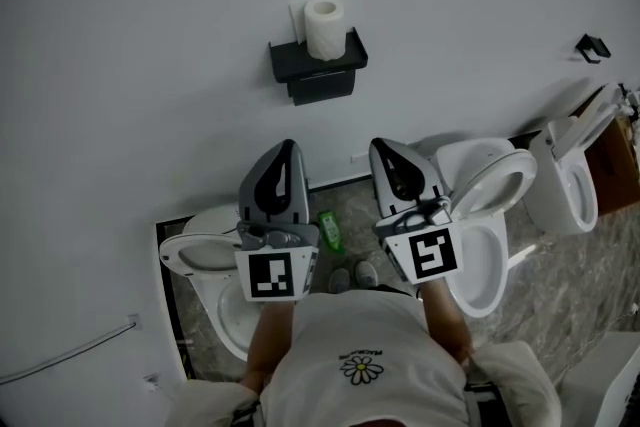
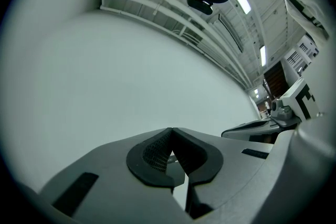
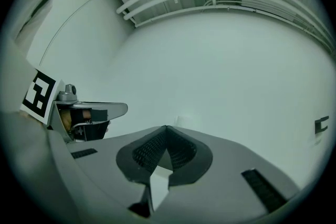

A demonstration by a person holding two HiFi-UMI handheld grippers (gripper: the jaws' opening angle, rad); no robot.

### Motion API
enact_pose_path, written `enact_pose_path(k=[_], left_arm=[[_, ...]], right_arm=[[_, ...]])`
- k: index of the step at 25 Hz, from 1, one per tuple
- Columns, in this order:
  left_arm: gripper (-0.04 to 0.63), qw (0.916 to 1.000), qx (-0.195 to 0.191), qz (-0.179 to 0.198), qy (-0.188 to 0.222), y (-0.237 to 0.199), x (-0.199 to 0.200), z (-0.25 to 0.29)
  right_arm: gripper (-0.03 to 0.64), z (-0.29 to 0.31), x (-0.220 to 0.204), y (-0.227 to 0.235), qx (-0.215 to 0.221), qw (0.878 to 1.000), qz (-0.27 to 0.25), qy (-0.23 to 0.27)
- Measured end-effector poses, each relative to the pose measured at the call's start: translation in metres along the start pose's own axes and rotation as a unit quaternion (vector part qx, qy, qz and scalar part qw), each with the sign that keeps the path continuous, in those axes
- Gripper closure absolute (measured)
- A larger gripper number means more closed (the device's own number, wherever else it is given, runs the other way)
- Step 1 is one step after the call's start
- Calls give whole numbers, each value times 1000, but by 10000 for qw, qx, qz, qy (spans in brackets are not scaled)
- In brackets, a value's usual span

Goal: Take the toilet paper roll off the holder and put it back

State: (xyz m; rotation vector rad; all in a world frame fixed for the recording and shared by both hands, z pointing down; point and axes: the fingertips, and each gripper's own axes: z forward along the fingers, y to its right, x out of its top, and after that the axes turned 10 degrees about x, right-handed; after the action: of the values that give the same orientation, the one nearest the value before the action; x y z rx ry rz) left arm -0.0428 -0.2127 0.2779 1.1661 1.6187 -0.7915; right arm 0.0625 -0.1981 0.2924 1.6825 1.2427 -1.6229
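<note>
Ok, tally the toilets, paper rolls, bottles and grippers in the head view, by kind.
Toilets: 3
Paper rolls: 1
Green bottles: 1
Grippers: 2
Total: 7
The white shape at bottom right is cut off, so it is not counted.

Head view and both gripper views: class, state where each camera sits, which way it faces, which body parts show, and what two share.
Head view: on the person's head, steeply down at wall, toilet paper roll, holder; left tongs, right tongs, forearms show.
Left gripper view: on left tongs, facing bare wall; own shut jaws.
Right gripper view: on right tongs, facing bare wall; own shut jaws.
Shared: each gripper view catches the other tongs.
</note>
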Motion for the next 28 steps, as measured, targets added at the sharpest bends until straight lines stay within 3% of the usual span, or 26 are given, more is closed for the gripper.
enact_pose_path(k=[8,13,16,20,28], left_arm=[[579,9997,219,131,-14,-7,1,7],[578,9993,338,135,14,-13,2,13],[579,9993,363,131,1,-12,1,13],[578,9991,395,181,-18,-10,1,14],[580,9979,553,329,-115,-14,0,14]], right_arm=[[607,-13,-18,16,21,9988,466,-177],[599,11,7,44,143,9981,585,134],[481,39,26,61,432,9959,744,265],[383,77,32,82,687,9920,1044,195],[341,144,-3,99,966,9836,1362,-682]])
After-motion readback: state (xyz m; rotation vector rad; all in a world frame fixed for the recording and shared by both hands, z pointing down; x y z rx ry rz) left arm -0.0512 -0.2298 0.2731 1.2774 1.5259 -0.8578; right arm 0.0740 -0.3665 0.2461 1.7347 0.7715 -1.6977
